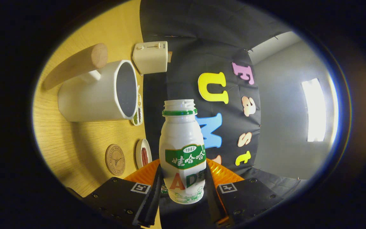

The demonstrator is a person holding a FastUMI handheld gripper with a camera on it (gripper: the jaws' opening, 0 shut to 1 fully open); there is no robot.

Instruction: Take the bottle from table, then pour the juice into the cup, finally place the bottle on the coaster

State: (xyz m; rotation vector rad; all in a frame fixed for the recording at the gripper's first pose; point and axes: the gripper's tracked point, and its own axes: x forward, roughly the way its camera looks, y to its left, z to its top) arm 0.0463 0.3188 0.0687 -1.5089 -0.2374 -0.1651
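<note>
Wooden table (75, 143), cup (94, 92), coaster (115, 159), toaster (150, 57)

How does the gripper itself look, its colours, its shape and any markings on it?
The gripper has two black, blocky halves with small screws on their faces. Each half carries a square black-and-white marker tag near its inner corner. The fingers are thin dark blades, and ribbed orange parts sit behind them.

Bottle in my gripper, table rolled to one side of the view.

I have the bottle (183, 152) clamped between both fingers of the gripper (183, 194), its open neck pointing ahead. Beyond it on the table (75, 146) the cup (98, 92) stands beside a wooden cylinder (75, 65), the toaster (150, 57) behind them by the wall. The coaster (115, 159) lies nearer my fingers, a small dish (143, 153) just beside it.
</note>
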